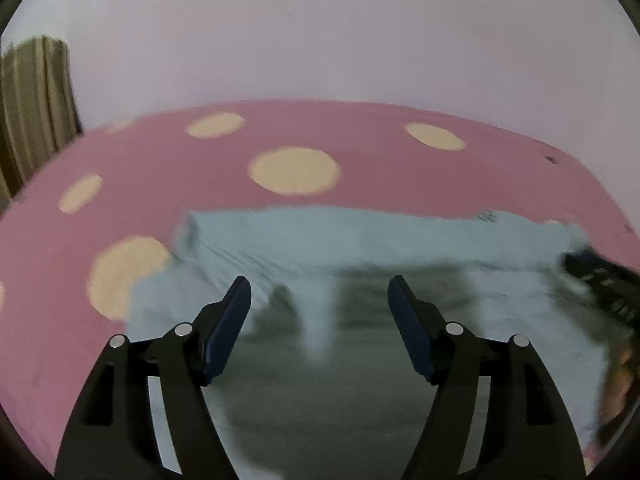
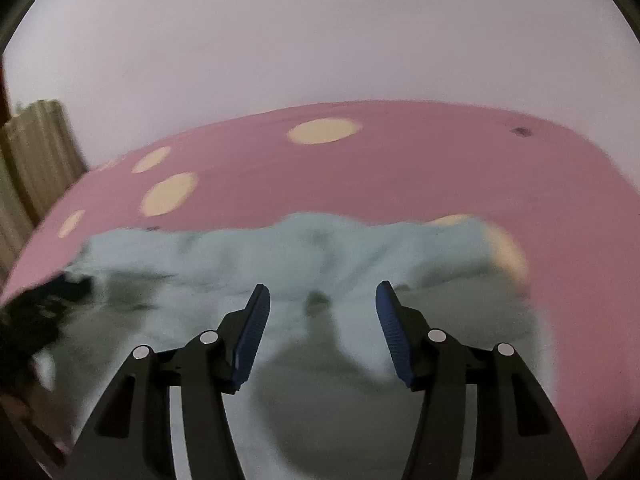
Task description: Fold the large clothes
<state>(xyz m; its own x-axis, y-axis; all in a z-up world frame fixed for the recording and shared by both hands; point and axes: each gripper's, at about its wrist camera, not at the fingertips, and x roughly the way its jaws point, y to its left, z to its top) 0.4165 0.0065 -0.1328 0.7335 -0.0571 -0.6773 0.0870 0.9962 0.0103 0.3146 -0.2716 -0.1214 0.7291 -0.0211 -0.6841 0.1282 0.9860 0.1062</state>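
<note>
The pale blue garment [image 1: 360, 240] lies spread on the pink spotted bed [image 1: 160, 168], laid flat probably so an edge can be taken for folding. Both the left tongs [image 1: 319, 292] and right tongs [image 2: 322, 300] hang over it with jaws apart, gripping nothing. The right view alone shows the rumpled far edge; the left shows a straight one.

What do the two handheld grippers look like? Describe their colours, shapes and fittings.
Both look the same. The left gripper has two matte black arms with cut-out slots, round silver pivot pins at the linkages, and flat dark blue ribbed pads on the fingers. The right gripper has the same black frame, silver pins and blue ribbed pads. No cables or sleeves are visible.
</note>
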